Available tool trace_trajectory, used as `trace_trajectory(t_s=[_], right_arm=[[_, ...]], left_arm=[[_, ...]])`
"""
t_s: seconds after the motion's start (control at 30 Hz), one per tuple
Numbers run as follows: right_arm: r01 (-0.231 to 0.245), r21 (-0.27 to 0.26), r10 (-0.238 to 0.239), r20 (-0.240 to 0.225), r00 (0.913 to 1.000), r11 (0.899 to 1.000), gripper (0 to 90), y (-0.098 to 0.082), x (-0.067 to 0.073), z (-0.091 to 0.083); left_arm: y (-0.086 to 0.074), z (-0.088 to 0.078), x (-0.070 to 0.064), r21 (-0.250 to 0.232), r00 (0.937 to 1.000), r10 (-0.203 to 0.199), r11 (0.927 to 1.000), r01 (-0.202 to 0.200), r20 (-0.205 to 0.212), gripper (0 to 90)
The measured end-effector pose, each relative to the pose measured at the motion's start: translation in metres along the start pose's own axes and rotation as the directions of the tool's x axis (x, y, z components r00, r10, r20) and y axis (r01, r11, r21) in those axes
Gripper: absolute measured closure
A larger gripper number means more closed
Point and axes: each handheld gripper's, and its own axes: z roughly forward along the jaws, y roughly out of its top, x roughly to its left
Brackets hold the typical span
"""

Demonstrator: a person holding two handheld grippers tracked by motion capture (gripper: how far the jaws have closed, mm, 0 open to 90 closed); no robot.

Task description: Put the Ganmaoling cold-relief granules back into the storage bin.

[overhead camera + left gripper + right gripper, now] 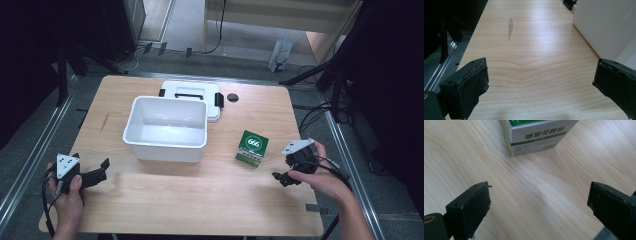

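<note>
The green-and-white box [252, 148] stands on the table [200, 200], right of centre, near my right gripper [283, 178] but not touching it. Bare wood lies between the two — nothing blocks a straight approach from the right.

Clearances:
- The box is well apart from the table's right edge and its near edge.
- To its left stands the white bin [165, 129], near but apart, open at the top; a strip of bare table runs between them.
- The bin's white lid [192, 95] lies flat behind the bin, touching or just beside its far wall. A small dark round disc [232, 97] sits just right of the lid.
- My left gripper [100, 171] rests at the near left of the table, left of the bin; open wood lies ahead of it.

Box appearance: the top is green and its side panels are white with a green band.

Legible marks: "666" in a white ring on the top. In the right gripper view, the side of the box [536, 135] carries a line of large Chinese characters — the smaller print below is too fine to read.

Gripper state: both grippers have their jaws spread wide, with nothing between them.
</note>
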Motion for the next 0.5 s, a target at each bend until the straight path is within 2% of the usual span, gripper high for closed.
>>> trace_trajectory(t_s=[0.07, 0.1, 0.2, 0.23, 0.4, 0.5], right_arm=[[0.055, 0.072, -0.055, 0.000, 0.9985, 0.996, 5.4, 0.014, -0.001, 0.000], [0.084, 0.109, -0.084, -0.009, 0.9964, 0.990, 5.3, 0.023, -0.001, -0.001], [0.146, 0.175, -0.143, -0.028, 0.9893, 0.974, 4.2, 0.041, -0.004, 0.001], [0.153, 0.196, -0.152, -0.021, 0.9882, 0.969, 3.6, 0.046, -0.005, 0.002], [0.206, 0.260, -0.212, -0.003, 0.9772, 0.944, 0.0, 0.072, -0.004, 0.007], [0.246, 0.271, -0.251, -0.020, 0.9679, 0.931, 0.0, 0.088, 0.002, 0.010]], left_arm=[[0.000, 0.000, 0.000, 0.000, 1.0000, -0.001, 1.0000, 0.001, 0.001, 0.0], [0.000, 0.000, 0.000, 0.001, 1.0000, 0.000, 1.0000, 0.000, 0.002, 0.1], [0.000, 0.000, 0.000, 0.001, 1.0000, -0.002, 1.0000, 0.002, 0.004, 0.0], [0.000, 0.000, 0.000, 0.001, 1.0000, -0.002, 1.0000, 0.002, 0.004, 0.0], [0.000, 0.000, 0.000, 0.001, 1.0000, -0.002, 1.0000, 0.002, 0.004, 0.1], [0.000, 0.000, 0.000, 0.001, 1.0000, -0.001, 1.0000, 0.001, 0.006, 0.0]])
